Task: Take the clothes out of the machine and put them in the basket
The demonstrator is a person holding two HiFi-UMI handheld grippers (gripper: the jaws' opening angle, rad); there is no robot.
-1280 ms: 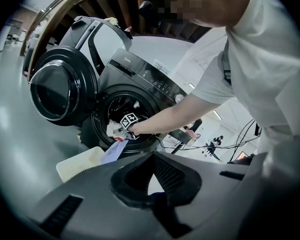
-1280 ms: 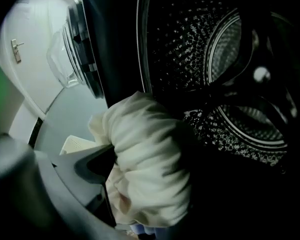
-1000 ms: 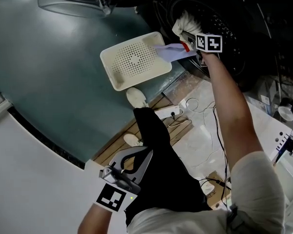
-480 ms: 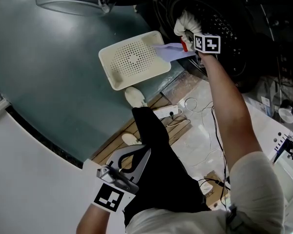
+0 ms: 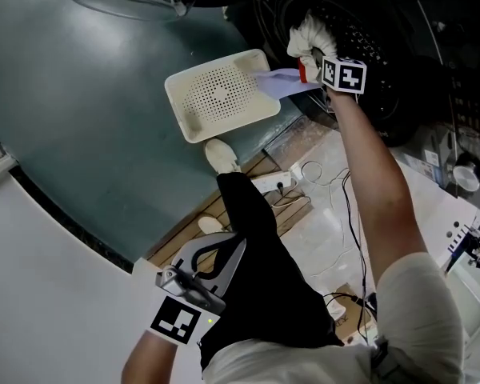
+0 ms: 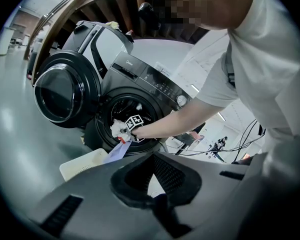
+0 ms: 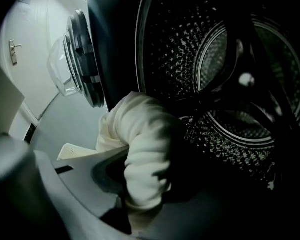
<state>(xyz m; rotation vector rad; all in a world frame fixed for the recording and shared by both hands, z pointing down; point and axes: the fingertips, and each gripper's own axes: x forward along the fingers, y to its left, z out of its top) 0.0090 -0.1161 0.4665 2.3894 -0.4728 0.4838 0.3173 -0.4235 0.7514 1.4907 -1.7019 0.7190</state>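
While its jaws, just now closing, clamp a white garment [image 7: 140, 149] at the washing machine drum's [image 7: 230, 84] mouth, the right gripper [image 5: 308, 69] hovers near the floor basket [image 5: 220, 94]; the left gripper [image 5: 238, 248] hangs clenched, empty.

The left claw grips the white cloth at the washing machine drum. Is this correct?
Not quite: it is the right claw, whose jaws have just been closing, that grips the white cloth at the drum, as the right gripper view shows.
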